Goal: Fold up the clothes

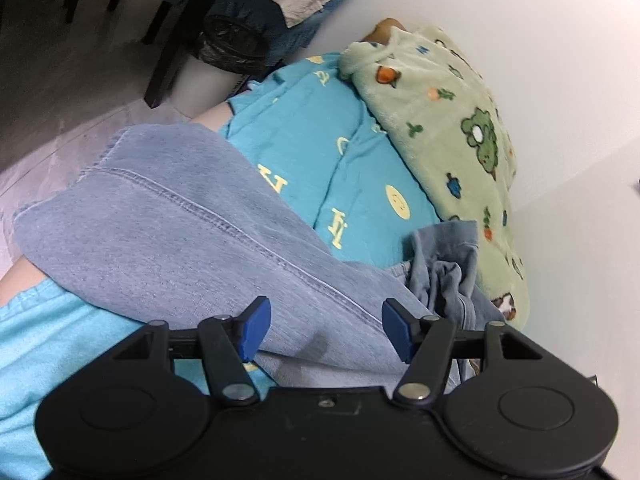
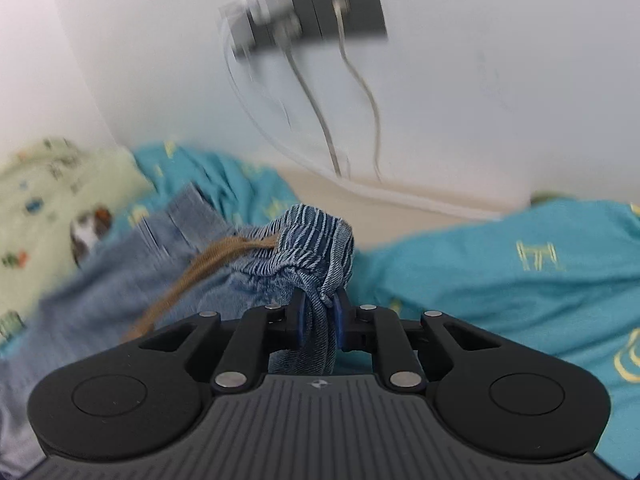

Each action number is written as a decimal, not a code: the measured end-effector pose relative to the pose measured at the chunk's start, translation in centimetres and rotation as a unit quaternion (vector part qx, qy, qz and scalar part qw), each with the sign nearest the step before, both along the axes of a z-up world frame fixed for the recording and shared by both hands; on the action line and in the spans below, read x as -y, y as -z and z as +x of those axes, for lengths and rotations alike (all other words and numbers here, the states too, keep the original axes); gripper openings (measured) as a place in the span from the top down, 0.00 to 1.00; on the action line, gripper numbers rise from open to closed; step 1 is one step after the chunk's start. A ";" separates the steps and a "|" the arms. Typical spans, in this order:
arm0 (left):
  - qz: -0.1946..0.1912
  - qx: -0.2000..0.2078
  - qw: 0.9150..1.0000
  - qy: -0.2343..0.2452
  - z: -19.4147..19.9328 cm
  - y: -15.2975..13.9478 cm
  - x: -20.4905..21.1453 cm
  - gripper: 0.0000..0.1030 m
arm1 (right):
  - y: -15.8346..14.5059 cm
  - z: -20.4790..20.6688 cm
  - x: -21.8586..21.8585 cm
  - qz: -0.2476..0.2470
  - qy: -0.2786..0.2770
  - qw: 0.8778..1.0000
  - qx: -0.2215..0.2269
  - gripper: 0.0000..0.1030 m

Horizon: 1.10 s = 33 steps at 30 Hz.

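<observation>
Between right tongs point(image 2: 320, 316): bunched denim waistband point(image 2: 316, 236)

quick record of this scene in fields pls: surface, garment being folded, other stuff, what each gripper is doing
surface: bed with turquoise sheet printed with yellow letters
garment: denim jeans spread over the sheet
waistband: gathered denim waistband with a tan drawstring, bunched up
left gripper: open, above the jeans, nothing between its pads
right gripper: shut on the waistband fabric
beside the jeans: green fleece blanket with a cartoon print, against the white wall
wall: dark socket plate with cables hanging
</observation>
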<state>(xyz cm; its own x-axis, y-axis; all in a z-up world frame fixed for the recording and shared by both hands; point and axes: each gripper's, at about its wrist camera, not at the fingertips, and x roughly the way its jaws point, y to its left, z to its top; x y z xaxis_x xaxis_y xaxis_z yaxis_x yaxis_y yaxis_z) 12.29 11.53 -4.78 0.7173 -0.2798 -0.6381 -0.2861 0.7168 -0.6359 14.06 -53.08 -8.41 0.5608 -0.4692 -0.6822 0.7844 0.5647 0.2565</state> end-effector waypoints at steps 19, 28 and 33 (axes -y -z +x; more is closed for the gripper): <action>0.023 -0.011 0.999 0.019 0.3 0.4 1.0 0.43 | -2.8 -0.8 -18.6 0.199 -0.346 0.913 0.081 0.42; 0.035 -0.015 0.999 0.021 0.5 0.6 1.2 0.43 | 4.2 1.2 -30.4 0.333 -0.483 0.809 -0.032 0.42; 0.032 -0.037 0.999 0.015 0.7 1.5 1.2 0.43 | 6.5 2.9 -30.5 0.360 -0.451 0.816 -0.038 0.44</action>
